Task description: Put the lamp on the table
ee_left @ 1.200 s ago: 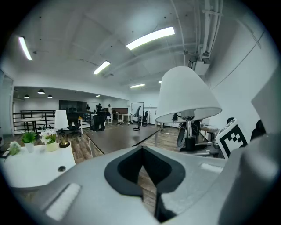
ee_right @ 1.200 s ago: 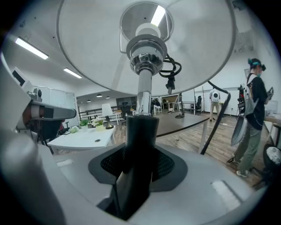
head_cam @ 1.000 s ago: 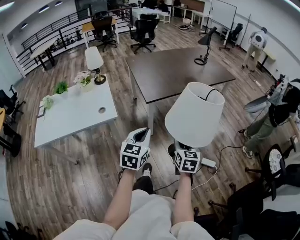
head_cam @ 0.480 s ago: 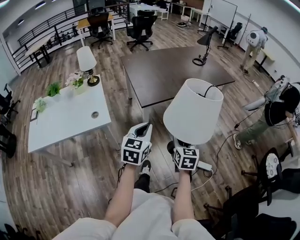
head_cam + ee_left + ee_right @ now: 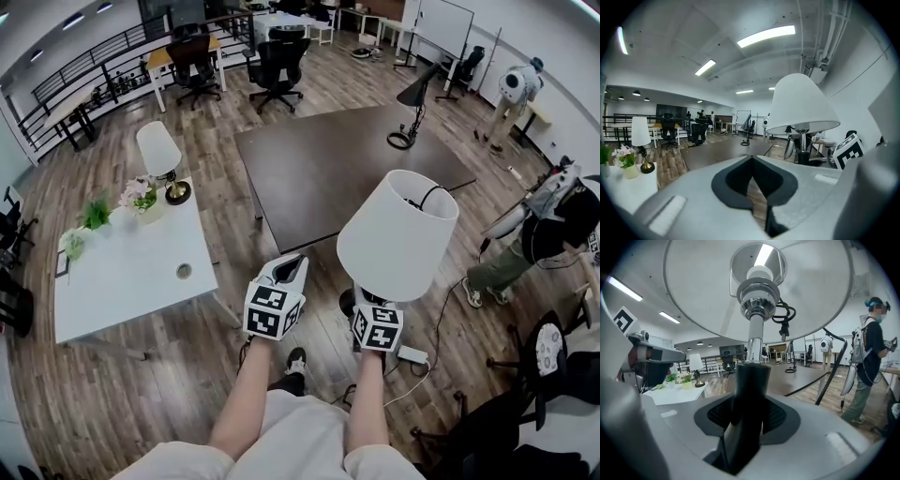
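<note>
Wood-plank floor (image 5: 141, 394), open office, two tables ahead.

Right gripper (image 5: 747, 411): jaws clamped on the dark lower stem (image 5: 750, 380) of the lamp (image 5: 398, 234), with the stem upright between the pads. A chrome upper stem rises to the socket inside the white shade (image 5: 693, 291). A black cord (image 5: 782, 317) loops just under the shade. The lamp is carried upright and clear of the floor, its shade above and ahead of the gripper's marker cube.

Left gripper (image 5: 752, 158): jaws closed tip to tip, nothing between them. It is held just beside the right gripper, on its left, apart from the lamp.

Dark brown table (image 5: 328, 169): directly ahead, its near edge close beyond the shade in the head view. The lamp is not on it. A black desk lamp (image 5: 411, 98) stands at its far side.

White table (image 5: 122, 277): off to the left. It carries a small white-shaded lamp (image 5: 159, 159), pink flowers in a pot (image 5: 139, 195) and a green plant (image 5: 94, 214).

Floor near the right gripper: a white power strip (image 5: 411, 354) with a cord trailing off.

A person (image 5: 548, 225) in a dark top stands at the right. Black office chairs (image 5: 277, 61) stand beyond the dark table.
</note>
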A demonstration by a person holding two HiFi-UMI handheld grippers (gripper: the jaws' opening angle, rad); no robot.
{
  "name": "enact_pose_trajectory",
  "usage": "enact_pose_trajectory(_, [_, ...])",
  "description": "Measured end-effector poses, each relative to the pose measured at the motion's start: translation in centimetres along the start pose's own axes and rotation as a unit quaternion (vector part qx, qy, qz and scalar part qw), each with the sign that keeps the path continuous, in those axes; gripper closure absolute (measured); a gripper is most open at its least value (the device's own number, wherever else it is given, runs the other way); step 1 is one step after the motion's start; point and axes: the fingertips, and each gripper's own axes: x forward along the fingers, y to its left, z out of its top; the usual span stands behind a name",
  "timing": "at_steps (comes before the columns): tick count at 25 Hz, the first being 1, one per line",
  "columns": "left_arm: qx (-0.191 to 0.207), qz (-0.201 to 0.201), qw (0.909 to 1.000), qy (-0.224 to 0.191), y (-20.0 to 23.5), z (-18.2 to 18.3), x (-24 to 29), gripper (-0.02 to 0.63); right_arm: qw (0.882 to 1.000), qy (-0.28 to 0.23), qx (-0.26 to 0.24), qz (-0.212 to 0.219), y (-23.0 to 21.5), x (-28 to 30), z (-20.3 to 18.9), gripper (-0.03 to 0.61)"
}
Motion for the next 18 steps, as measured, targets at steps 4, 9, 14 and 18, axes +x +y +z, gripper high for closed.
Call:
enact_pose_trajectory(4, [-0.003,-0.011,0.9999,0.004,2.5,1.0,4.2,0.614,1.000,-0.003,0.004,-0.010,-1.2,4.2,1.9,0.403])
enact_pose_trajectory(9, [-0.012,-0.038,0.9992,0.005,4.8,2.8,8.9,0.614,1.000,0.001,0.002,-0.022,-3.1,8.8,4.1,0.402])
enact_pose_trajectory(14, [-0.019,-0.046,0.9987,0.004,7.7,4.2,12.5,0.614,0.999,0.002,0.003,-0.039,-4.8,12.1,5.3,0.402])
enact_pose_trajectory(18, [-0.023,-0.053,0.9983,-0.002,8.7,5.3,14.8,0.614,0.999,0.001,0.008,-0.045,-5.9,14.0,5.9,0.402])
